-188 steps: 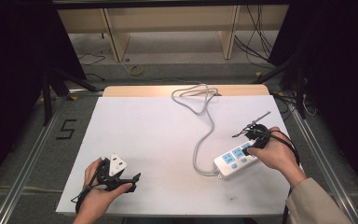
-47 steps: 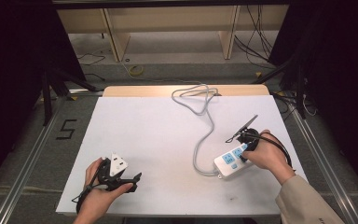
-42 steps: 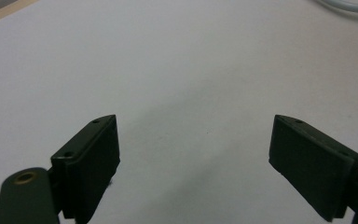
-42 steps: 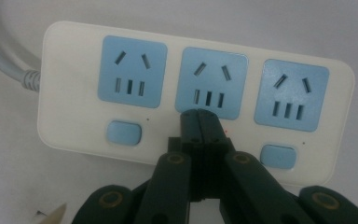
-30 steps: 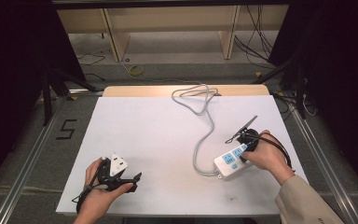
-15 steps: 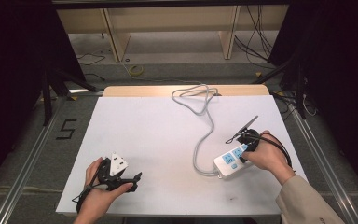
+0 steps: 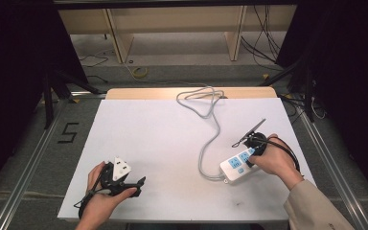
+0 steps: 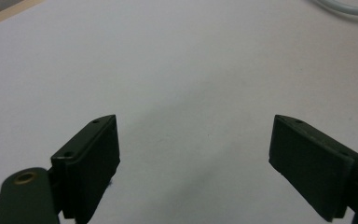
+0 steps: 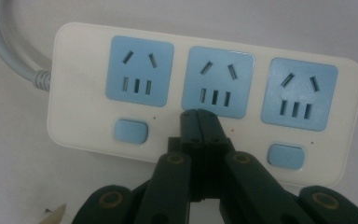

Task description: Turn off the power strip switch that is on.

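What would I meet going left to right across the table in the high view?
The left gripper with open jaws, then the grey cable, then the white power strip, then the right gripper, shut, with its closed tips at the strip.

Even overhead light is falling on the white table (image 7: pixel 172 143), leaving it bright while the surroundings at both sides are sinking into near black. Shadows are staying soft and faint. In the left gripper view the 2 black jaws are showing slightly blurred. In the right gripper view the power strip (image 9: pixel 205 93) is looking soft and hazy, with no hard glare.
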A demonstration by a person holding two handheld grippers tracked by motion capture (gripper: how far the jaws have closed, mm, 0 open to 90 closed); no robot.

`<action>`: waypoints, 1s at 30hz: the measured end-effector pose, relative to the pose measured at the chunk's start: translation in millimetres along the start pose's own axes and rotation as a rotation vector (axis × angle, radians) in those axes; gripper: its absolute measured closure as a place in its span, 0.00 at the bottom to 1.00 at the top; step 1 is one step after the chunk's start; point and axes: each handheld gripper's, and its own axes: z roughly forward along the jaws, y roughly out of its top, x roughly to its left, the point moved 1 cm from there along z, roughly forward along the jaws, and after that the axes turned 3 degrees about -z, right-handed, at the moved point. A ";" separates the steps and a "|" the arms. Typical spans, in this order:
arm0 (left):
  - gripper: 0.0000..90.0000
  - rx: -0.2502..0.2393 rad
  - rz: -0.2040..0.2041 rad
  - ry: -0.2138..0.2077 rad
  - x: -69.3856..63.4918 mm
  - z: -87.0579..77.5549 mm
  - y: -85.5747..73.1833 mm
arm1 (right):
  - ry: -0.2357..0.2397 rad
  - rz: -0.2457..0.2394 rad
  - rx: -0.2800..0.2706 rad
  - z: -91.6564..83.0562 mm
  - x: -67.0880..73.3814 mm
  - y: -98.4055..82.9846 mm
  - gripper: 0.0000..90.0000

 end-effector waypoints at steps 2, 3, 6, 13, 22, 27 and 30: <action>0.17 0.000 0.000 0.002 0.3 0.0 0.0 | 0.003 0.003 -0.001 0.0 -0.2 -0.1 1.00; 0.17 0.001 0.000 0.000 0.3 0.2 -0.1 | 0.004 0.005 -0.002 0.0 -0.5 -0.2 1.00; 0.17 0.002 -0.001 0.000 0.0 0.3 0.0 | 0.004 0.003 -0.002 0.0 -0.5 0.0 1.00; 0.17 -0.001 -0.002 0.000 -0.3 0.3 0.1 | 0.008 0.004 -0.003 -0.3 -1.0 -0.2 1.00; 0.17 0.004 0.001 0.000 -0.1 0.0 0.0 | -0.002 0.002 -0.010 -3.7 0.2 0.7 1.00; 0.17 0.003 0.001 0.000 -0.2 0.0 0.1 | -0.003 -0.004 -0.012 -3.4 0.3 0.7 1.00; 0.17 0.004 0.001 -0.001 0.0 0.1 0.0 | -0.001 -0.004 -0.011 -3.5 0.2 0.7 1.00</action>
